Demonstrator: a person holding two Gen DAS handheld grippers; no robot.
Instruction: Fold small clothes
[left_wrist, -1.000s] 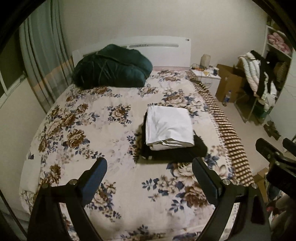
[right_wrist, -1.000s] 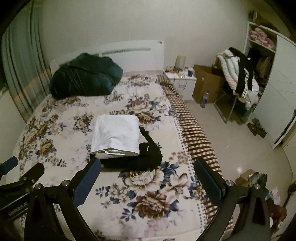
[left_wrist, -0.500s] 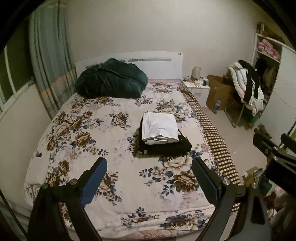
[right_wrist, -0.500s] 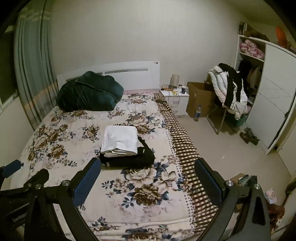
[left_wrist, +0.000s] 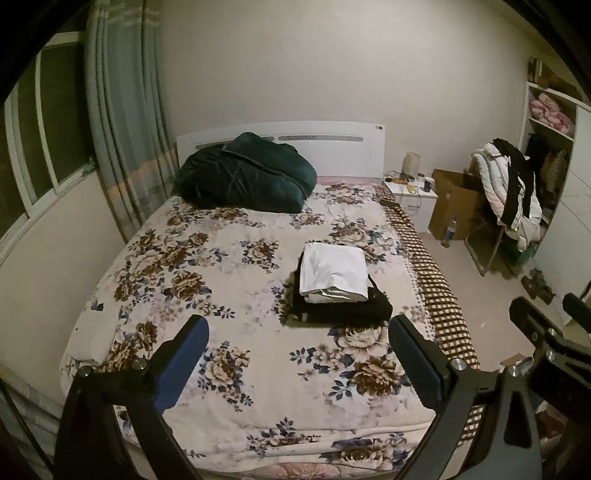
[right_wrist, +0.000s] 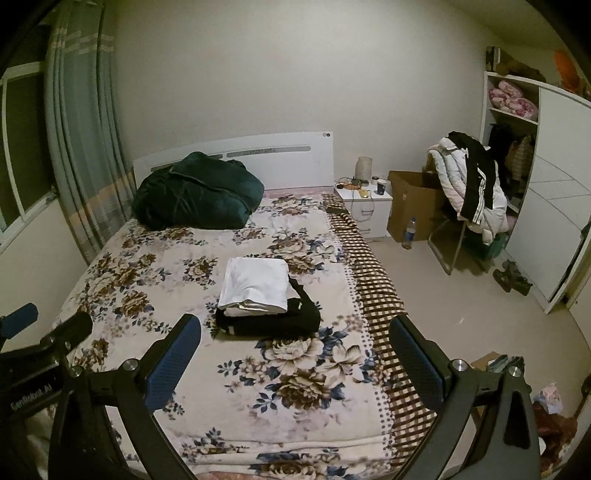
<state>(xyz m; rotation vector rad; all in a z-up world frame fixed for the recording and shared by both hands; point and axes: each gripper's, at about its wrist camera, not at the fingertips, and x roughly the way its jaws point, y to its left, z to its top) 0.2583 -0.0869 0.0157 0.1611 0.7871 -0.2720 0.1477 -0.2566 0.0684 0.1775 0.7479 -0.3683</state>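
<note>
Left gripper (left_wrist: 297, 363): released, jaws just widened, nothing between them, above the bed's foot.
Right gripper (right_wrist: 295, 362): released, empty, beside the left one.
Clothes: folded white garment (left_wrist: 333, 272) atop folded black garment (left_wrist: 343, 307), just ahead of both grippers.
Bed (left_wrist: 177, 280): floral blanket; green quilt (left_wrist: 245, 173) far ahead by the headboard.
Room: curtain (left_wrist: 125, 122) left, nightstand (right_wrist: 364, 206), cardboard box (right_wrist: 413, 203), wardrobe (right_wrist: 546, 206) right.
Writing: small white lettering on the left gripper's body, unreadable.

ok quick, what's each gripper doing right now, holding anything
left gripper: open, holding nothing; jaws have just been opening, nothing between them.
right gripper: open, holding nothing.
</note>
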